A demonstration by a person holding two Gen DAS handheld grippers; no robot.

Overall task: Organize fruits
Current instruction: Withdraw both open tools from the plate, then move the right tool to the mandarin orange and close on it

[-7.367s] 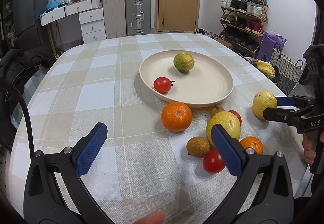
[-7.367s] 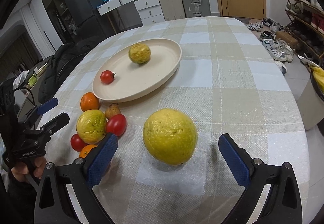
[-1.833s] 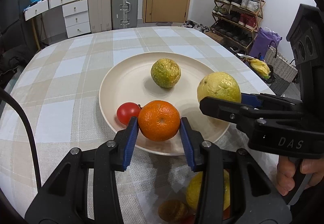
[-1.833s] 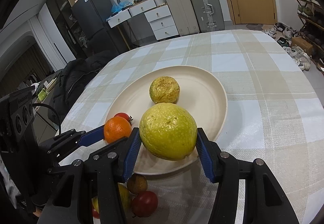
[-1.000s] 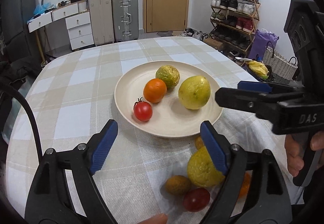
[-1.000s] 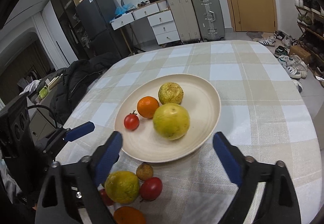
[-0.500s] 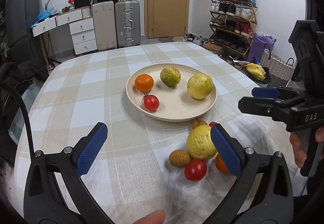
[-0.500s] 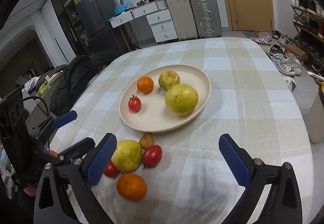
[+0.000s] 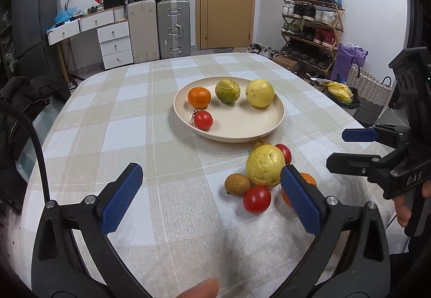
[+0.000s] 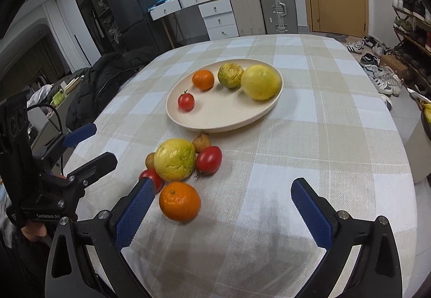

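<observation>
"DAS" in white letters on the right tongs (image 9: 358,148) black body

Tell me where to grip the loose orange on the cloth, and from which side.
Take the orange across its widest middle, from the near open side with the right tool. It is round and sits at the cluster's edge, the big yellow fruit just behind.

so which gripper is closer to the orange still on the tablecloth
Right. The right gripper has the orange just inside its left pad. The left gripper sits further off, with the orange behind its right pad.
</observation>
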